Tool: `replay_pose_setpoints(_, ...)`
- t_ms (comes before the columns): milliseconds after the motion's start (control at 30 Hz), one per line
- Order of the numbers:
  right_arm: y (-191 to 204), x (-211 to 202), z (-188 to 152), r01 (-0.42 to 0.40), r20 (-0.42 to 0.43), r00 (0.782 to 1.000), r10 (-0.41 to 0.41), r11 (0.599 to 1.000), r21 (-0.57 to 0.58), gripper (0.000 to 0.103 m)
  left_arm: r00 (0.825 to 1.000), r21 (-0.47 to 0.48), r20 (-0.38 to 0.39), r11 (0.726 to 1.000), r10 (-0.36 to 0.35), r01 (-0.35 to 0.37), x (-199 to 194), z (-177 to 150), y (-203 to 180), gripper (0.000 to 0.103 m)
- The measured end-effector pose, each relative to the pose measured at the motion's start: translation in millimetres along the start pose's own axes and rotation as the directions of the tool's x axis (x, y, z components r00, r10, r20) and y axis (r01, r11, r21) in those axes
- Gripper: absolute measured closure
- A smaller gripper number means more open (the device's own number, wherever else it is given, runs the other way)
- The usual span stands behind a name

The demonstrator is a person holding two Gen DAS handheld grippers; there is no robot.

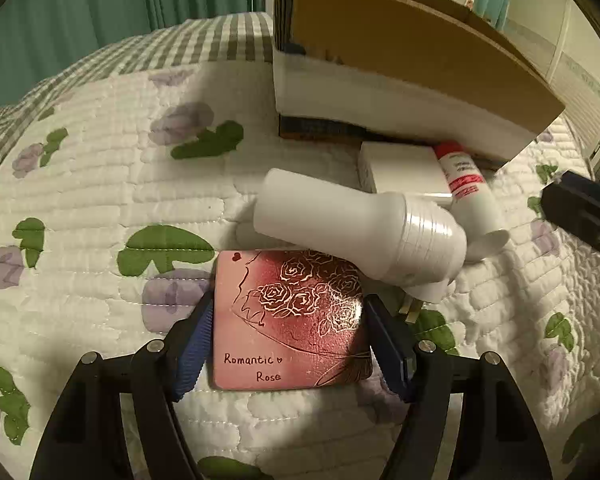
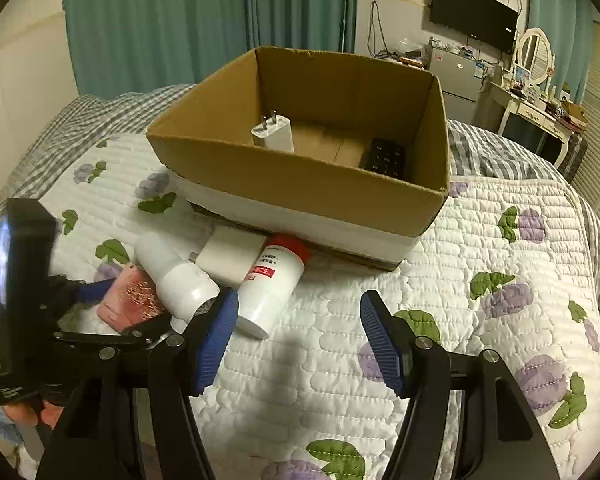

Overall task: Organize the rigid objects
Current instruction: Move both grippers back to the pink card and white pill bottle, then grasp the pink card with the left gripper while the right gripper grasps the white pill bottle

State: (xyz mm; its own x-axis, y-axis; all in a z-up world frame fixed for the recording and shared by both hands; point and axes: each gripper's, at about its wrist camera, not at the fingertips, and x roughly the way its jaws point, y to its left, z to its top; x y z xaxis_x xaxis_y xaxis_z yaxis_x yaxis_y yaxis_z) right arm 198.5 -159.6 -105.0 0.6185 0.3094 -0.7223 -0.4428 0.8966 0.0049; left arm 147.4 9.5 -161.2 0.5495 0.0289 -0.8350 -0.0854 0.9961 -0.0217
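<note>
A pink "Romantic Rose" box (image 1: 290, 320) lies flat on the quilt between the fingers of my left gripper (image 1: 288, 344); both blue pads sit against its sides. It also shows in the right wrist view (image 2: 130, 300). A plain white bottle (image 1: 360, 226) lies partly on its far edge. Behind are a red-capped white bottle (image 1: 470, 196) and a flat white box (image 1: 404, 170). My right gripper (image 2: 296, 340) is open and empty over bare quilt, right of the red-capped bottle (image 2: 274, 280). The cardboard box (image 2: 300, 184) holds a white charger (image 2: 272, 132) and a black remote (image 2: 384, 158).
The objects lie on a bed with a white floral quilt (image 2: 480, 240). Green curtains (image 2: 160, 20) hang behind. A dresser with a mirror (image 2: 534, 52) and a wall TV (image 2: 472, 14) stand at the far right. The right gripper's tip shows in the left wrist view (image 1: 580, 208).
</note>
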Motion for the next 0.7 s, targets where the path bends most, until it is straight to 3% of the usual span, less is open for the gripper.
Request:
replay_pose_setpoints(267, 3.7, 21.1, 2.2, 0.001, -0.033, 0.999, -0.001, 1.0, 0.0, 0.04, 0.993, -0.105, 0.096, 0.993, 0.073, -0.063, -37.5, 6.9, 22.7, 0.031)
replay_pose_setpoints(300, 5.1, 25.4, 3.6, -0.004, -0.04, 0.999, 0.004, 1.0, 0.005, 0.04, 0.991, -0.121, 0.108, 0.991, 0.075, -0.062, -40.0, 8.7, 25.8, 0.038)
replay_pose_setpoints(333, 6.2, 29.9, 4.9, -0.01, -0.047, 0.999, 0.011, 1.0, 0.013, 0.04, 0.988, -0.135, 0.126, 0.988, 0.087, -0.07, -43.2, 10.6, 29.1, 0.055)
replay_pose_setpoints(367, 7.7, 35.8, 6.7, -0.013, -0.057, 0.998, 0.014, 1.0, 0.018, 0.04, 0.985, -0.147, 0.142, 0.986, 0.096, -0.074, -45.0, 13.9, 32.5, 0.081)
replay_pose_setpoints(433, 11.1, 44.7, 8.1, 0.001, -0.074, 0.997, 0.0, 1.0, 0.018, 0.042, 0.988, -0.174, 0.145, 0.984, 0.052, -0.026, -42.8, 20.1, 36.9, 0.081)
replay_pose_setpoints(533, 16.6, 57.3, 8.6, -0.001, -0.105, 0.994, 0.003, 1.0, 0.021, 0.044, 0.992, -0.155, 0.116, 0.987, 0.05, -0.032, -35.1, 21.0, 33.1, 0.083)
replay_pose_setpoints(633, 23.1, 73.1, 6.8, 0.013, -0.154, 0.988, -0.013, 1.0, -0.001, 0.058, 0.997, -0.162, 0.068, 0.987, 0.023, -0.012, -26.1, 15.7, 34.1, 0.083)
replay_pose_setpoints(700, 23.8, 81.1, 5.5, 0.019, -0.167, 0.986, -0.018, 1.0, 0.006, 0.061, 0.997, -0.161, 0.071, 0.987, 0.013, -0.001, -32.3, 13.4, 31.5, 0.081)
